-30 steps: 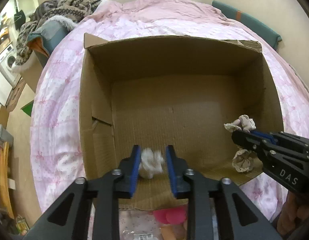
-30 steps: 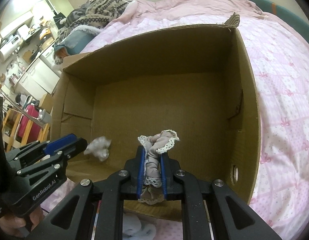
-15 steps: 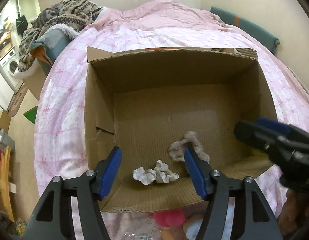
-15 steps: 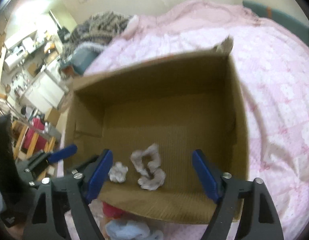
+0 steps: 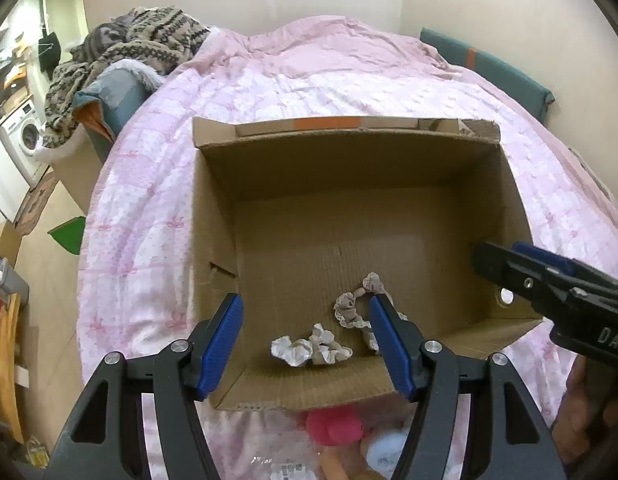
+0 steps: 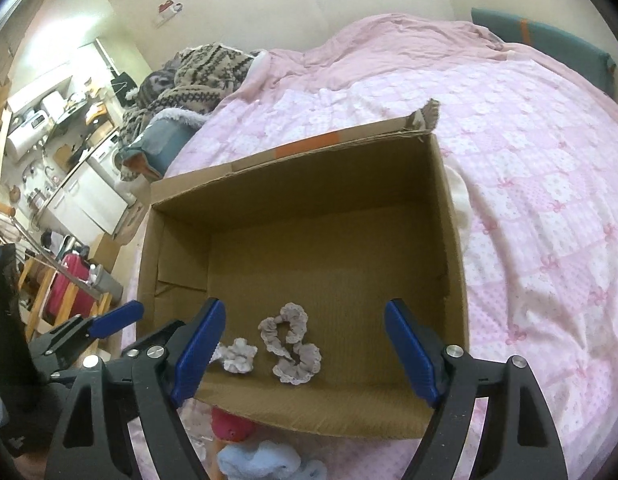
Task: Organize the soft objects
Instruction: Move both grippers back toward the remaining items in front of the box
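Brown cardboard box (image 5: 349,184) on the bed held a white scrunchie (image 5: 297,350) and a lacy scrunchie (image 6: 291,344) near its front wall. The left gripper (image 5: 309,344) and right gripper (image 6: 305,356) were both wide and empty. Reaching for the blue soft toy (image 6: 265,460) below might bump the box.

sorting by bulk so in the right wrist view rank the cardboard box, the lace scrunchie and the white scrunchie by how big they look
1. cardboard box, by far the largest.
2. lace scrunchie.
3. white scrunchie, the smallest.
The two scrunchies lie side by side on the box floor, so nearness hardly skews that comparison.
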Demonstrator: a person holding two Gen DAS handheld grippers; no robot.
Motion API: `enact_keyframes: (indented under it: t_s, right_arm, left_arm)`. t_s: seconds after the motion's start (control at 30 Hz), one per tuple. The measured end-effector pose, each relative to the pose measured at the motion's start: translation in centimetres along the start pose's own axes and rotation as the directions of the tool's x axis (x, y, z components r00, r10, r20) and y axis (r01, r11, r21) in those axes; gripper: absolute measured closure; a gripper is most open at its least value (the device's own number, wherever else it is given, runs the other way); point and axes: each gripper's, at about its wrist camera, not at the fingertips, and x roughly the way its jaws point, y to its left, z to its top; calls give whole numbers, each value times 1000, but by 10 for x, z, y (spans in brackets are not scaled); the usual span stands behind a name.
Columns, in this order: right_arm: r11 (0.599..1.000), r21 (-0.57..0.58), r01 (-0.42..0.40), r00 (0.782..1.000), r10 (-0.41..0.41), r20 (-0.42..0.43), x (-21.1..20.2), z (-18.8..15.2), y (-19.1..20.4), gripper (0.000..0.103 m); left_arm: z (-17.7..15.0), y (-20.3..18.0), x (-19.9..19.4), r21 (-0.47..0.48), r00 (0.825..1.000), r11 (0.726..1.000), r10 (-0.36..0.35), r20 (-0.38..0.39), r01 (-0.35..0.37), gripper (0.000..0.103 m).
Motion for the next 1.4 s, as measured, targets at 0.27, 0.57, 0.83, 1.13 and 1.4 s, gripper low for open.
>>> enact_keyframes:
  t_s: [0.27,0.57,0.83,1.13,1.4]
  right_arm:
    - [1000,-17,23,1000,-23,5,-20,-11,5,16]
    - [999,-16,37,999,-37,17,-50,-37,10,16]
    - [997,57,59,998,-58,-15,-63,-55,0,16]
    - [992,119,51,998,-44,-54,-68,-70,-8,16]
    - [988,142,67,990,-48,-130,-45,-75,-8,16]
  left_arm:
    - [-4,22,-31,-53,998,997,50,40,-48,41]
    - [-27,52,-56,-174,1000,985,-10,20,13,41]
    - [-56,63,-66,-229,999,973,24,-28,-30,41]
    - [-75,76,-59,-285,994,955,56,-97,-82,41]
    - [-87,80,-25,-308,972,945,32,-234,-106,41]
